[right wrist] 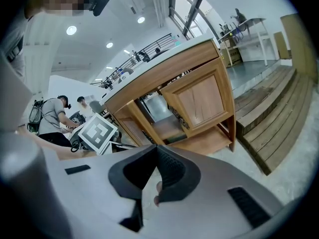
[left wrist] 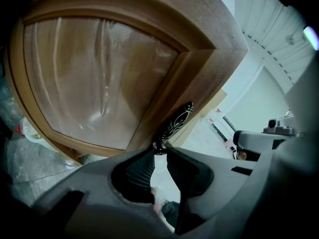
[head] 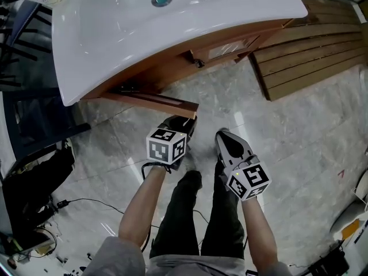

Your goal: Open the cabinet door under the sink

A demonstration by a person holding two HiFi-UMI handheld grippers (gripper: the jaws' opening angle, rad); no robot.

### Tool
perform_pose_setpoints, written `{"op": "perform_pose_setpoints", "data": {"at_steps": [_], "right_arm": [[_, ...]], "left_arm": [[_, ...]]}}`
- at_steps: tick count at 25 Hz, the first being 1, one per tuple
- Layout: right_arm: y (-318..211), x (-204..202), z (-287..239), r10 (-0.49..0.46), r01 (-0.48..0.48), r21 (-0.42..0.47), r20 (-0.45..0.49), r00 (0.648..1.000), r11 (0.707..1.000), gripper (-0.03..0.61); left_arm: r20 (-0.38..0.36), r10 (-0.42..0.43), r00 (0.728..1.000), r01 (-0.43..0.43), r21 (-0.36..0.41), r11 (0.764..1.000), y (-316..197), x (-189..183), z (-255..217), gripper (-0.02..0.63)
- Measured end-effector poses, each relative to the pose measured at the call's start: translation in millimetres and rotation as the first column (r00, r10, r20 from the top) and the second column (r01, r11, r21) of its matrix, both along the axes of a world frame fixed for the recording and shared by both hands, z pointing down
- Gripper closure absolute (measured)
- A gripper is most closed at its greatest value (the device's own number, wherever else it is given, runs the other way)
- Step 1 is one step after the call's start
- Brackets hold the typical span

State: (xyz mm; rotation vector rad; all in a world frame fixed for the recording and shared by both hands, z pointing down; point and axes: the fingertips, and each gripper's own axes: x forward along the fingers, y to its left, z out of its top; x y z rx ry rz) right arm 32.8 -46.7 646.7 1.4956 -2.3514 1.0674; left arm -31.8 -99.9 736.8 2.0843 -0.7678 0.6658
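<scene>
The left gripper has its jaws nipped almost together on the lower end of the handle, right at their tips. The door stands part open, so the swing looks underway. The next move calls for pulling along its arc. The right gripper, jaws together, holds nothing.

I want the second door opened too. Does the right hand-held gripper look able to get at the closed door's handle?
Probably yes. The right hand-held gripper is empty, and only floor lies between it and that handle; the open door stands off to its left.
</scene>
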Motion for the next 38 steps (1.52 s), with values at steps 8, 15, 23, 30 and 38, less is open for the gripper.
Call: {"op": "perform_pose_setpoints", "data": {"at_steps": [8, 15, 23, 30, 38], "right_arm": [[18, -17, 1, 0.011, -0.011, 0.008, -0.007, 1.000, 1.000, 0.571], [32, -48, -1, -0.015, 0.015, 0.012, 0.000, 1.000, 1.000, 0.571], [47, -85, -3, -0.099, 0.099, 0.016, 0.001, 0.995, 0.995, 0.571], [56, -122, -7, -0.184, 0.184, 0.018, 0.007, 0.983, 0.983, 0.569], [61, -144, -13, -0.253, 0.253, 0.014, 0.006, 0.967, 0.967, 0.571]], "left_arm": [[0.013, 0.082, 0.997, -0.082, 0.006, 0.997, 34, -21, 2, 0.529], [0.045, 0.155, 0.987, -0.155, -0.005, 0.988, 68, -51, 7, 0.529], [0.075, 0.079, 0.994, -0.076, -0.033, 0.997, 103, -104, 11, 0.549], [0.132, -0.035, 0.991, 0.041, -0.042, 0.998, 120, -157, 14, 0.569], [0.179, -0.164, 0.970, 0.173, -0.036, 0.984, 125, -195, 13, 0.580]]}}
